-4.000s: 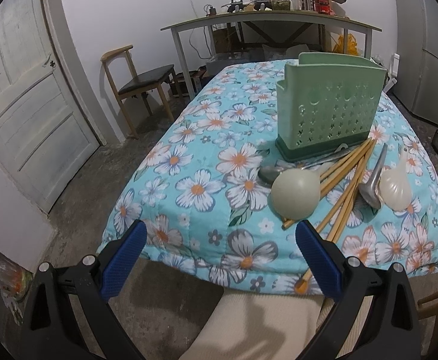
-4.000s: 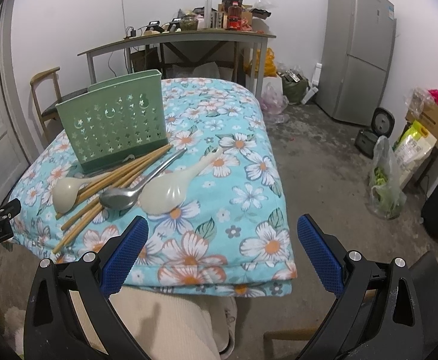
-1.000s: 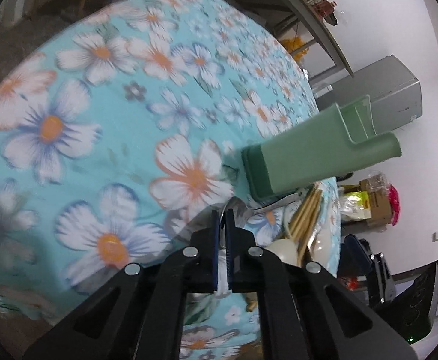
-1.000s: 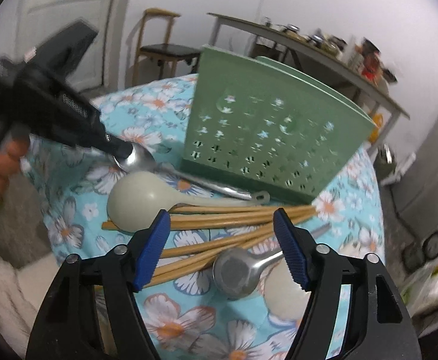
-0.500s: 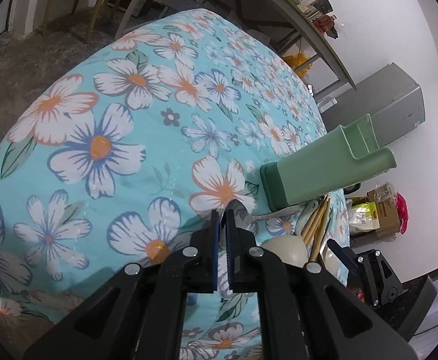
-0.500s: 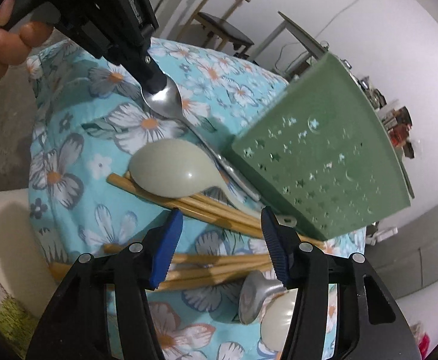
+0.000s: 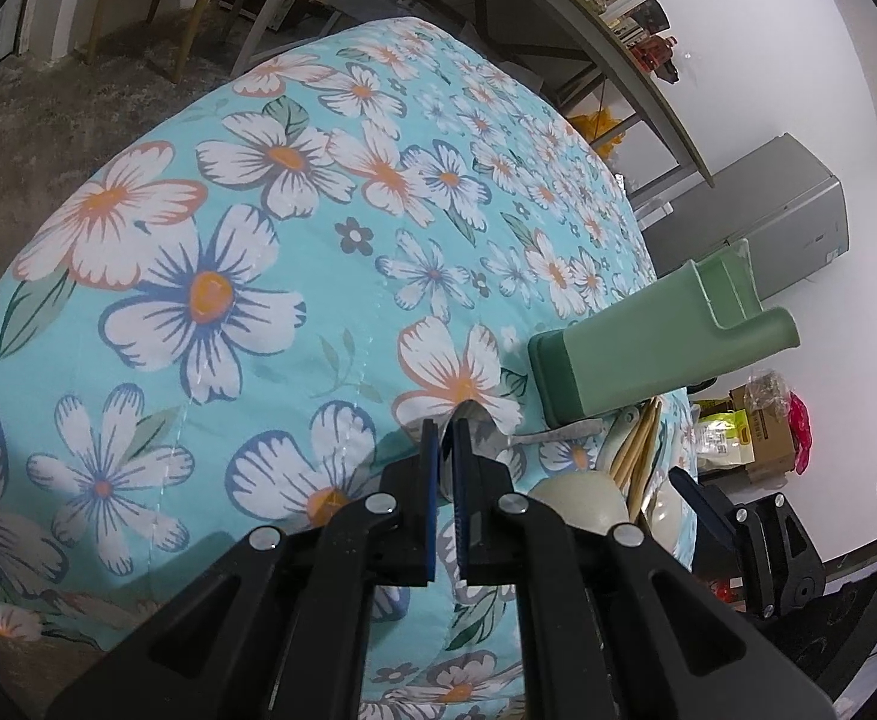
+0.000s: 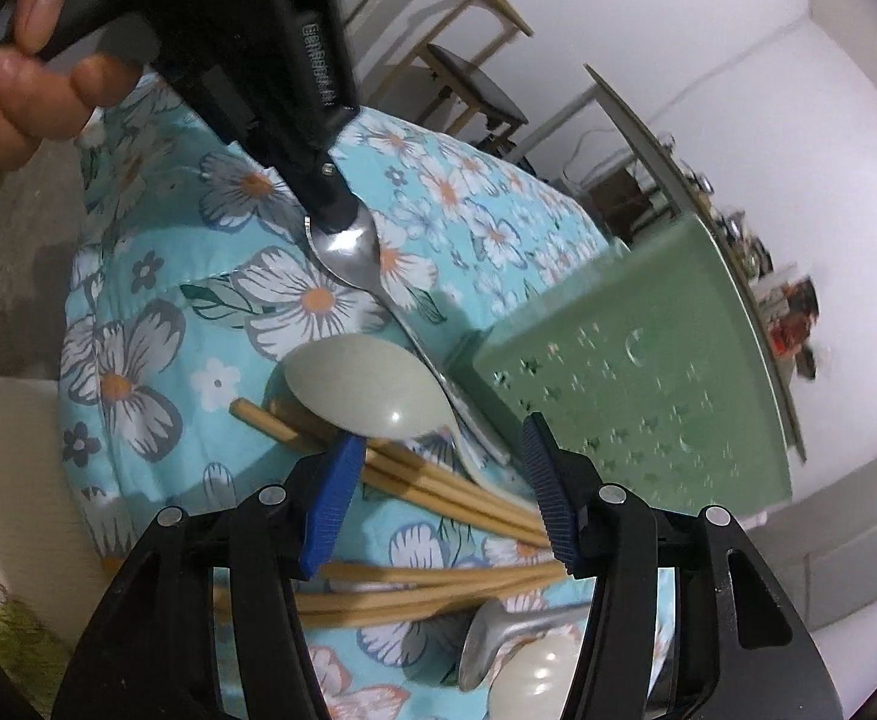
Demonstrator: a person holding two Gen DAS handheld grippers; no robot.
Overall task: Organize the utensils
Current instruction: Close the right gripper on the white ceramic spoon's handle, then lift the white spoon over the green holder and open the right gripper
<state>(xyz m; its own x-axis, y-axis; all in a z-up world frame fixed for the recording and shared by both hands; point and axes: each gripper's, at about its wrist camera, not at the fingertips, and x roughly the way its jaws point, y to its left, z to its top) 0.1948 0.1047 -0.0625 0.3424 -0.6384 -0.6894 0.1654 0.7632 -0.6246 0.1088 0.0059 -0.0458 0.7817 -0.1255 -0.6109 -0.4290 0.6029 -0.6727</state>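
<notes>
Left gripper (image 8: 333, 213) angles steeply down, fingers clenched on the metal spoon's (image 8: 354, 258) bowl beside the green holder (image 8: 636, 384). Right gripper (image 8: 438, 486) hovers tilted, fingers spread apart over chopsticks (image 8: 438, 486) on the floral counter (image 7: 228, 240).

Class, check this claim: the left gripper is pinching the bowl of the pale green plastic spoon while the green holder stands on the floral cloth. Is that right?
Not quite. The left gripper pinches the bowl of the metal spoon, as the right wrist view shows; the pale green plastic spoon lies free. The green holder does stand on the floral cloth.
</notes>
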